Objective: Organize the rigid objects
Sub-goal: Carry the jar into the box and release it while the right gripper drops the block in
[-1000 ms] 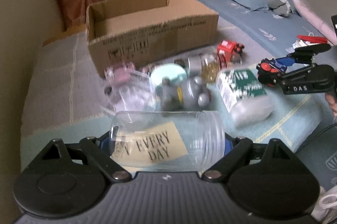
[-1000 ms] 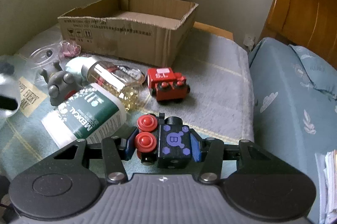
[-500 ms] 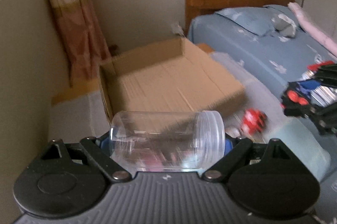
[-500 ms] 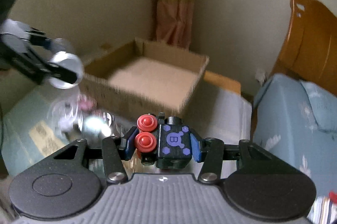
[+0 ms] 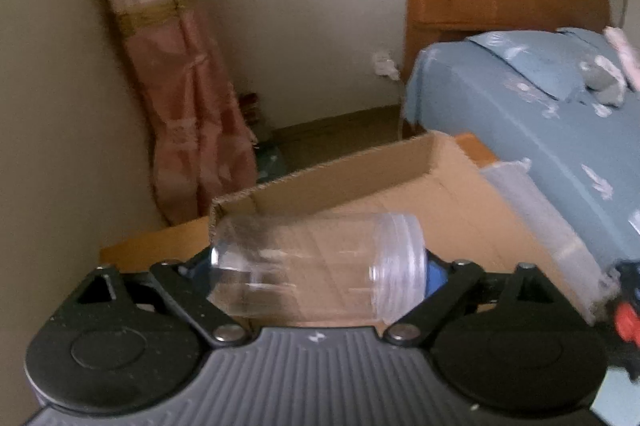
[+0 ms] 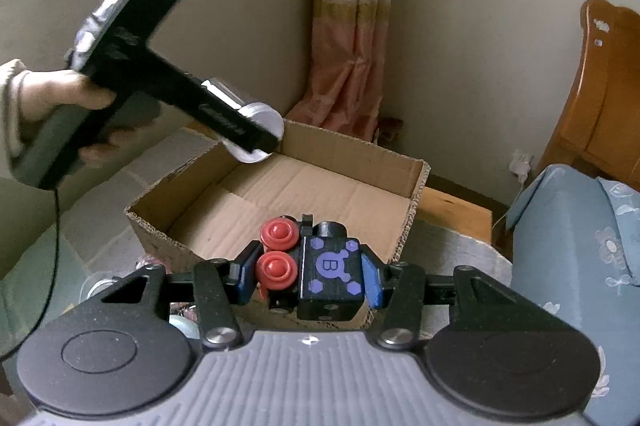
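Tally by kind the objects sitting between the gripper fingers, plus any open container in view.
Clear plastic jar: 1
Black toy block with red wheels and a purple B: 1
Open brown cardboard box: 1
Total: 3

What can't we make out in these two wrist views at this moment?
- Left wrist: whether the left gripper pads press the clear jar; motion blur, its jaws have just been opening.
- Left wrist: right gripper cut off by the right edge.
- Right wrist: items before the cardboard box, hidden by the right gripper holding the toy block.
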`<state>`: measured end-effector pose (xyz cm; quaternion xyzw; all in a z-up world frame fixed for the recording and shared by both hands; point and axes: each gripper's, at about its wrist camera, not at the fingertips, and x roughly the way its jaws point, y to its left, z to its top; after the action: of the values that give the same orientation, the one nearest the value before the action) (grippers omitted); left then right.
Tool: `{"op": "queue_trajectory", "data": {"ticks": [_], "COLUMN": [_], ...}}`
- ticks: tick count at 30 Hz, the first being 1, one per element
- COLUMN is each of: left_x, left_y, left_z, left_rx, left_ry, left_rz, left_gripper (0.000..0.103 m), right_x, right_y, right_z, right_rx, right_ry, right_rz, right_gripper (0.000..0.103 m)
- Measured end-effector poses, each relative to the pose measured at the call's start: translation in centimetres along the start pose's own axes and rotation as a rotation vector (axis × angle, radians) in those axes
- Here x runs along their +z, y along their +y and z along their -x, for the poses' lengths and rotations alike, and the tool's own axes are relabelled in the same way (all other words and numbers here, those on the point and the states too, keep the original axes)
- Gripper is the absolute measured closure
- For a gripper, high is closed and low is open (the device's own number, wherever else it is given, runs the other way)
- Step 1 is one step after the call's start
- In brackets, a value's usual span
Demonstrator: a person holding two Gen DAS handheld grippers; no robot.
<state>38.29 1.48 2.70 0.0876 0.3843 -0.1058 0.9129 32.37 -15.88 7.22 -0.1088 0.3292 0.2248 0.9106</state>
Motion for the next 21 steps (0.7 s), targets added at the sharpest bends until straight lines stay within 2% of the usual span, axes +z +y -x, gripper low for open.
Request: {"op": "queue_trajectory", "data": {"ticks": [2,6,13,21], "left_x": [-0.3,-1.3,-3.1,-4.7], "left_y": [0.3,1.0,1.4,1.9], "left_z": [-0.9,-1.0,1.8,4.8], "left_rx": [0.030,-0.009,-0.042,-0.022], "left_ry": [0.018,0.042,0.029,-0.025], "left_rz": [0.017,0.029,-0.014,-0.053], "left_gripper": [0.006,0.006,0.006,0.006], "right_x": [0.3,0.6,1.7,3.9], "right_y": [-0.1,0.0,-0.2,-0.7], "right_z": [-0.5,-1.3,-2.6,-5.4], "right_rx": [-0.001,0.001,-0.002,-0.025], "right_ry": [0.010,0.027,0.040,0.047], "right_rz": [-0.003,0.002,0.003,-0.015], "right_gripper": [0.048,0.047,0.047,0.047]}}
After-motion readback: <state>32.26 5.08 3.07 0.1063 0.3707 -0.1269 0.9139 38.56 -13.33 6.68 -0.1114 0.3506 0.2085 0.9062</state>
